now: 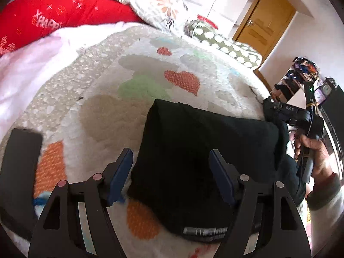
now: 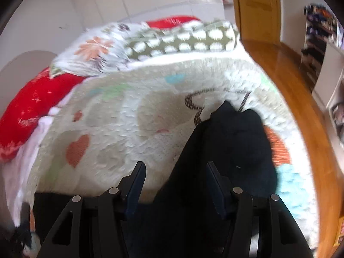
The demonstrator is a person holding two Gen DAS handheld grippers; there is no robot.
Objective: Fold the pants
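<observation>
Black pants (image 1: 200, 150) lie folded in a thick block on a white bedspread (image 1: 111, 90) with coloured hearts. A grey printed waistband (image 1: 204, 231) shows at the near edge. My left gripper (image 1: 172, 161) is open, its blue pads astride the near left part of the pants, holding nothing. In the right wrist view the pants (image 2: 232, 142) run forward in a bunched strip. My right gripper (image 2: 175, 174) is open above them, empty. It also shows in the left wrist view (image 1: 301, 116), held by a hand at the pants' right edge.
A red pillow (image 1: 53, 15), a floral pillow (image 1: 159, 6) and a green dotted pillow (image 1: 225, 45) lie at the bed's far end. A dark flat object (image 1: 19, 165) rests at the left. A wooden door (image 1: 264, 17) and wooden floor (image 2: 301, 99) border the right.
</observation>
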